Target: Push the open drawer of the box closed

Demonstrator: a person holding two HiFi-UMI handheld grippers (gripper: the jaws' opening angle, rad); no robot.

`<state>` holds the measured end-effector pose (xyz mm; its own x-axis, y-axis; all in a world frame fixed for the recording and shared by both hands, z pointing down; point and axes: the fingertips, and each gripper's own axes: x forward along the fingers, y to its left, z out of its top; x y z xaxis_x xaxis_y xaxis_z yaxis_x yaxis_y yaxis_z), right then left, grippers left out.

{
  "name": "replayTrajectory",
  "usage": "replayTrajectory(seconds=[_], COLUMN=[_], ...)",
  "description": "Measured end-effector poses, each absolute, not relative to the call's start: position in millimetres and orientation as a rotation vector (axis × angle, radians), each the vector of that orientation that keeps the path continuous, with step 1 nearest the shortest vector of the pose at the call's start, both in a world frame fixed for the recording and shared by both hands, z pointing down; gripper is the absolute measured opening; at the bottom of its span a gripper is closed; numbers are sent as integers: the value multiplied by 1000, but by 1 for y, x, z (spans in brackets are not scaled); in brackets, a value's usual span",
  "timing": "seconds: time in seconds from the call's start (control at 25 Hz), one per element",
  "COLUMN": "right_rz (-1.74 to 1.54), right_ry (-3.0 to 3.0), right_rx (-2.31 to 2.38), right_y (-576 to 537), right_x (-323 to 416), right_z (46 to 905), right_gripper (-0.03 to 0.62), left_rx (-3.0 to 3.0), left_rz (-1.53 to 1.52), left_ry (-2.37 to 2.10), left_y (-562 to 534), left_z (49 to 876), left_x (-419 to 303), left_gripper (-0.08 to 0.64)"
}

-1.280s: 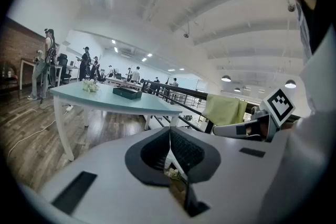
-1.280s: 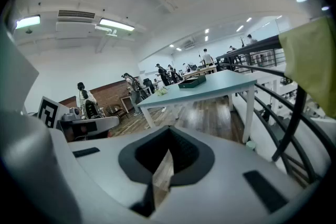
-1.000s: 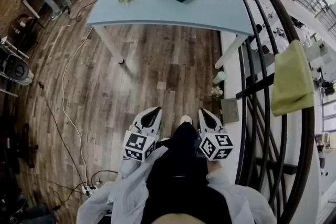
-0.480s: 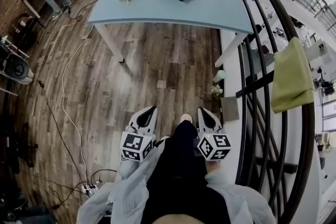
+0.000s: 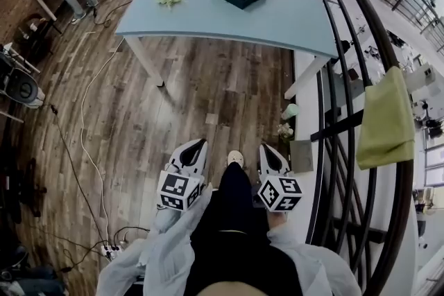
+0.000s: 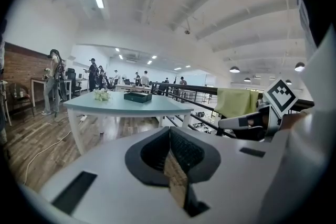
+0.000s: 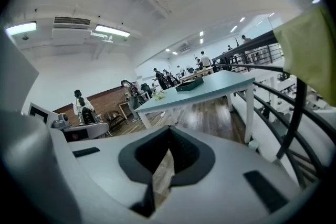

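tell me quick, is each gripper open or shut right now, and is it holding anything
left gripper: shut, jaws tip to tip, holding nothing.
right gripper: shut, jaws tip to tip, holding nothing.

Both grippers sit low and close to the body, one on each side of the person's dark-trousered leg (image 5: 232, 208). Left gripper (image 5: 195, 148) — jaws together at the tips, nothing between them, pointing forward and angled slightly inward. Right gripper (image 5: 268, 151) — same state: jaws closed on nothing, pointing forward. Left marker cube (image 5: 180, 191) and right marker cube (image 5: 280, 193) sit at the rear ends, tilted up toward the head camera. Left sleeve (image 5: 161, 246) and right sleeve (image 5: 309, 260) are light grey, elbows bent and tucked in at the waist. The grippers are roughly level and apart from each other.
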<state>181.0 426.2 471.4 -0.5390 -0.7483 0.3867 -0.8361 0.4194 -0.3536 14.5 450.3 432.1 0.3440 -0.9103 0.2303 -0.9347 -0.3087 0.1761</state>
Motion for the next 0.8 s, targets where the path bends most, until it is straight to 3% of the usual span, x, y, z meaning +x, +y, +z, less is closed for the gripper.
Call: replayTrajectory(seconds=[0.8], right_rz=[693], right_ry=[-2545], right_rx=[1292], right_y=[279], right_x=[168], right_z=[473], right_gripper=[6], left_rx=[2273], left_rz=[143], left_ry=[-1735], left_y=[314], left_z=[437], left_x=[4], left_gripper=[17])
